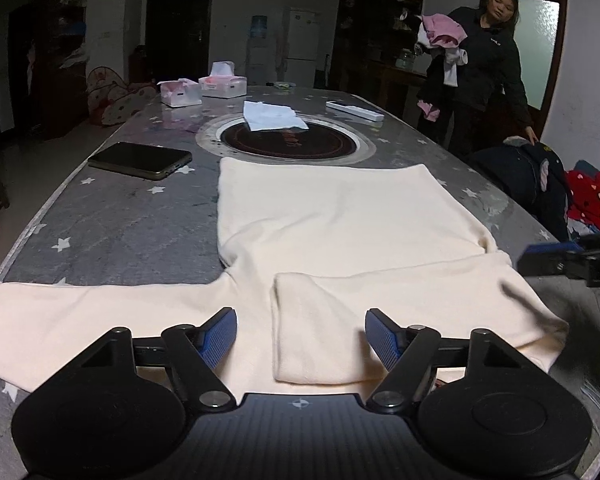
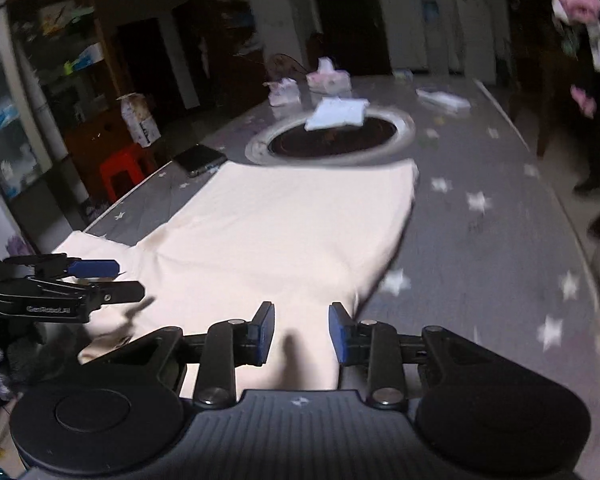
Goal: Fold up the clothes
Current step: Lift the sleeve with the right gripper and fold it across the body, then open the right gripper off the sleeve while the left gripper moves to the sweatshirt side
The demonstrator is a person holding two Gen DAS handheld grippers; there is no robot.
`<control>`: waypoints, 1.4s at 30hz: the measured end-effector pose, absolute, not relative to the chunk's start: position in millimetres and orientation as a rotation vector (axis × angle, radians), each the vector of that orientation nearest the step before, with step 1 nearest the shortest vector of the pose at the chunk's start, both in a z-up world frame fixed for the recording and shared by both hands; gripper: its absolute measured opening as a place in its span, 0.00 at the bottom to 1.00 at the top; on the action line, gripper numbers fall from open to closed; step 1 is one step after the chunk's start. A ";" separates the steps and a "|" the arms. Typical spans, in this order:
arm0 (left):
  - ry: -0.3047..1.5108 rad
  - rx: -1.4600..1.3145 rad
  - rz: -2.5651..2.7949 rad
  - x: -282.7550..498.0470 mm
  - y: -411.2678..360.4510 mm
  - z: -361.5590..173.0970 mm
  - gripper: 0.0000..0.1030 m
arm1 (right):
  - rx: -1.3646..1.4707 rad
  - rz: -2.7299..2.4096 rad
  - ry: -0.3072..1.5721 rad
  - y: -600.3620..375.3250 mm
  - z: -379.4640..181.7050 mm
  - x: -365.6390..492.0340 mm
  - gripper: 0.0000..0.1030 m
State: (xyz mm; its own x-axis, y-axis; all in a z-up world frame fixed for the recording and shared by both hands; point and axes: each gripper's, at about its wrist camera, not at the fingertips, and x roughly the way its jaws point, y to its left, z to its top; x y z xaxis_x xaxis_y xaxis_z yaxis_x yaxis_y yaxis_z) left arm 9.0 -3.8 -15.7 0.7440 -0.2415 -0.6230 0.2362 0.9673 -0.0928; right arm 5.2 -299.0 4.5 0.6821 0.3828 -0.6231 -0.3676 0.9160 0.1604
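A cream-coloured soft knit long-sleeved top (image 1: 332, 216) lies flat along the grey star-patterned table (image 1: 112, 224), its hem toward the round dark inset plate (image 1: 290, 142) and its collar end at the near edge. One sleeve extends straight out to the left; the other has been folded across the near part of the body. The left gripper (image 1: 300, 338) hangs over the collar area with its blue pads well apart and nothing between them. The right gripper (image 2: 302, 334) stands at the garment's near right corner, jaws partly apart, cloth lying beneath the gap but not visibly pinched. Risks, in my judgement: either claw closing too shallowly would take only the upper layer, so the folded sleeve would slip out of place; uneven lifting would skew the fold line. A dark flat phone (image 1: 140, 160) sits just beside the far left corner of the top, and a dragged hem could push it. A person in dark clothing (image 1: 484, 64) carrying a pink bundle stands well apart at the far right.
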 end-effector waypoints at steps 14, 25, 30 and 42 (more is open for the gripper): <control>0.698 -0.036 -0.207 12.7 30.9 -20.2 0.73 | -0.317 0.552 0.752 -272.4 -5.5 39.2 0.20; 0.695 -0.039 -0.196 15.5 37.3 -23.9 0.80 | -0.281 0.452 0.735 -308.1 4.3 26.6 0.00; 0.693 -0.044 -0.192 15.6 39.1 -21.9 0.81 | -0.238 0.561 0.702 -301.0 11.0 29.1 0.16; 0.696 -0.047 -0.161 17.4 49.9 -24.3 0.82 | -0.376 0.632 0.771 -276.8 1.5 43.1 0.03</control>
State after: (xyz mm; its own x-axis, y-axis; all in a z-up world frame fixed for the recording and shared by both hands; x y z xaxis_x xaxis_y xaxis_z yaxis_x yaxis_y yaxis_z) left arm 17.4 49.9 -24.3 0.7557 -0.1631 -0.6342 0.1321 0.9865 -0.0963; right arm 43.1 -276.8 1.5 0.5486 0.3873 -0.7409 -0.6507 0.7543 -0.0875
